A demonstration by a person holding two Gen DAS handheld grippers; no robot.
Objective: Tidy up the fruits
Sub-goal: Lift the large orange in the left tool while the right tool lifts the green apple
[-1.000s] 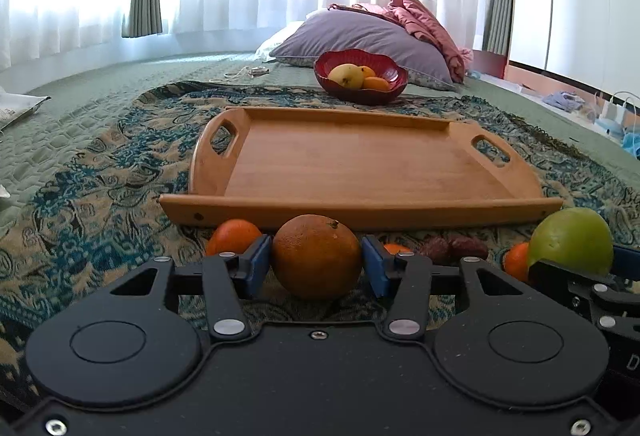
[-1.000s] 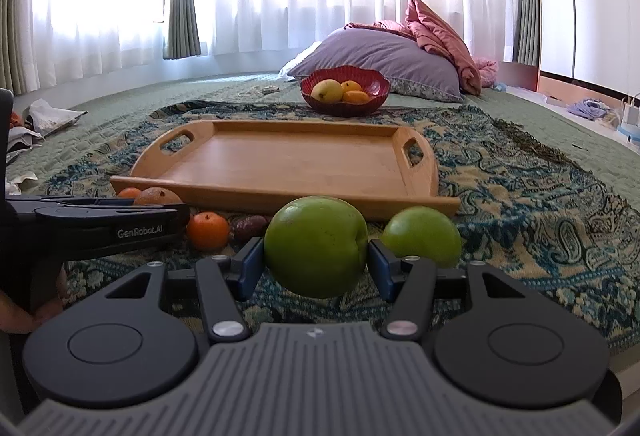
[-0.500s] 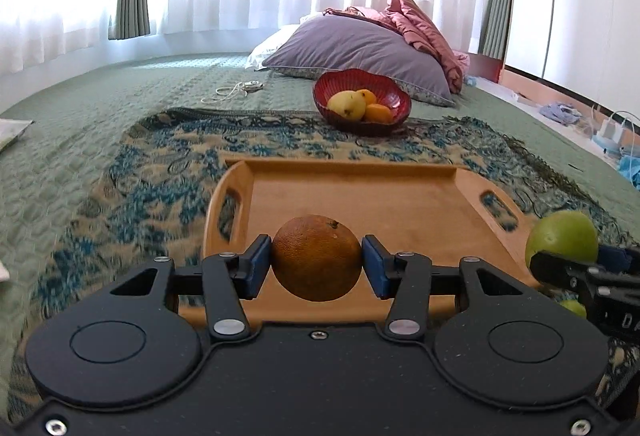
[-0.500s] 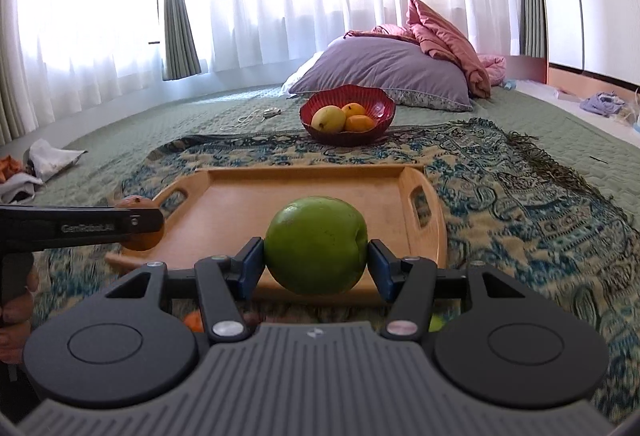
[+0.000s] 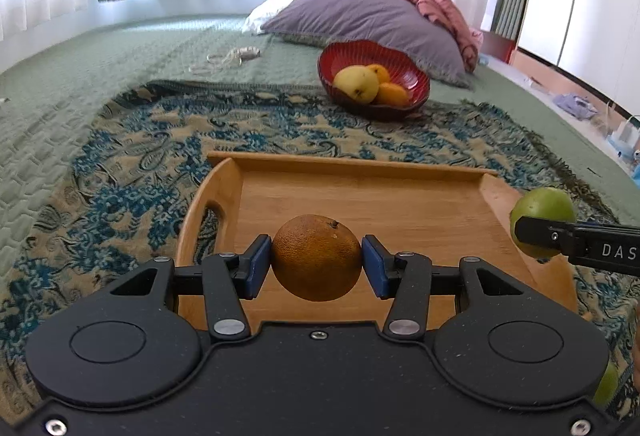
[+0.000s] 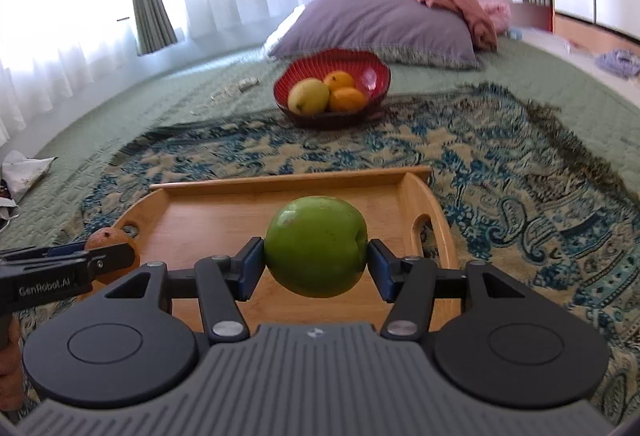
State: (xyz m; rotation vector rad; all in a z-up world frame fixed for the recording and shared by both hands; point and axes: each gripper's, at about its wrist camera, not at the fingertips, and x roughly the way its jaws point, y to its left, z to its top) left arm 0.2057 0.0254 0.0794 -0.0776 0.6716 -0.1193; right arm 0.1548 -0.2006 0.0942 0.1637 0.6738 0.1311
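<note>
Now both fruits have been carried over the empty wooden tray (image 5: 360, 204): a brownish orange (image 5: 317, 257) is clamped by the left gripper (image 5: 317, 266), a green apple (image 6: 316, 246) by the right gripper (image 6: 316, 268), mid-frame; release is likely next.

Bright window backlight, fisheye-warped edges

The flat wooden tray (image 5: 360, 204) has a totally bare floor, only its low rim walls and raised handle ends get in the way. Past it, open patterned blue-and-tan blanket (image 6: 500, 164) runs up to the red ribbed bowl (image 6: 372, 70) of fruit.
</note>
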